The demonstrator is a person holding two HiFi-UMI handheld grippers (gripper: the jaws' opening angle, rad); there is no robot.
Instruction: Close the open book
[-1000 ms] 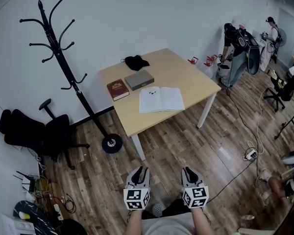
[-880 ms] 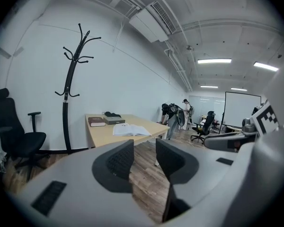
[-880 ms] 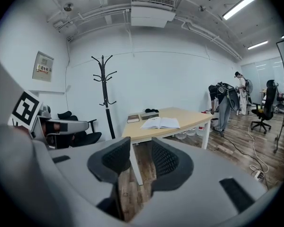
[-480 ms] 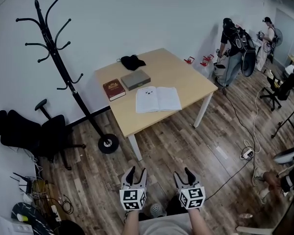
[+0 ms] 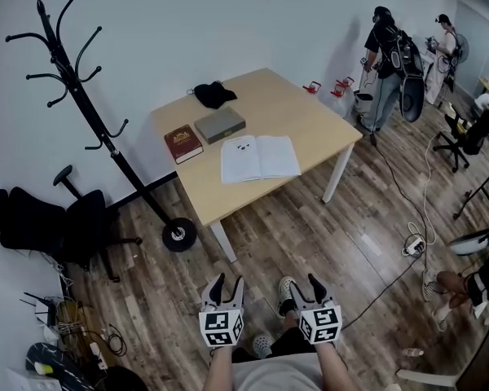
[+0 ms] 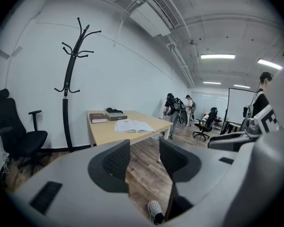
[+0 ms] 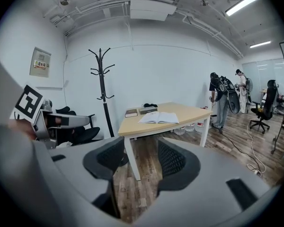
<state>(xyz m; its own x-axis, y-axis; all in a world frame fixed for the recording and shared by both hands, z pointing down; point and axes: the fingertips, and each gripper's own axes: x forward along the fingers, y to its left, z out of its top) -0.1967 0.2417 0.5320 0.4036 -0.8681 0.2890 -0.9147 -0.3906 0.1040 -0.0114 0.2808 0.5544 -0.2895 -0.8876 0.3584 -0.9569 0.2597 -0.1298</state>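
Note:
The open book lies flat with white pages up near the front edge of the wooden table; it also shows in the left gripper view and the right gripper view. Both grippers hang side by side over the floor, well short of the table. My left gripper is open, its jaws have just been opening, and nothing is between them. My right gripper is open wide, its jaws also just opened, and it holds nothing.
On the table behind the open book lie a red book, a grey box and a black cloth. A coat stand and a black office chair stand at the left. People and floor cables are at the right.
Both grippers' jaws went from nearly shut to open. The grippers sank a little toward the bottom of the head view.

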